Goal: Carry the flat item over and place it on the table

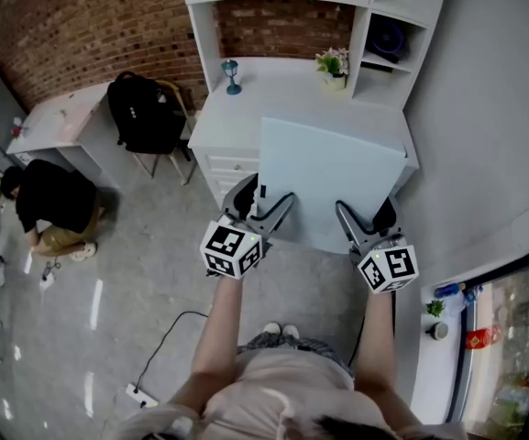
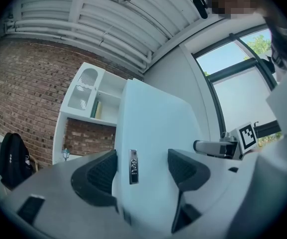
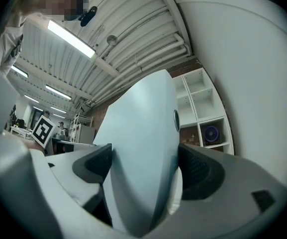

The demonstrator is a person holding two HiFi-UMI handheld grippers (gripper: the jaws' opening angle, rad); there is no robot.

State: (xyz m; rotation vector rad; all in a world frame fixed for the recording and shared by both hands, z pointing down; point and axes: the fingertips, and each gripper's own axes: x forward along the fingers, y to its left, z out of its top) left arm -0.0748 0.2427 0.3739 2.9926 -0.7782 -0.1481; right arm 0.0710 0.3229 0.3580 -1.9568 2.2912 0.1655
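Note:
A flat pale-blue case (image 1: 328, 186) hangs level in the air over the front edge of the white desk (image 1: 273, 94), held at its near edge by both grippers. My left gripper (image 1: 264, 200) is shut on its near left corner; in the left gripper view the case (image 2: 153, 128) fills the gap between the dark pads (image 2: 101, 176), a small label showing on its edge. My right gripper (image 1: 367, 211) is shut on the near right part. The case (image 3: 143, 133) sits wedged between its jaws in the right gripper view. Both sets of jaws stand wide around the case's thickness.
On the desk stand a blue goblet (image 1: 232, 74) and a small potted plant (image 1: 334, 67), under a white shelf unit (image 1: 383, 26). A black backpack (image 1: 145, 113) sits on a chair at left, a crouching person (image 1: 53, 204) beyond it. A cable and power strip (image 1: 145, 397) lie on the floor.

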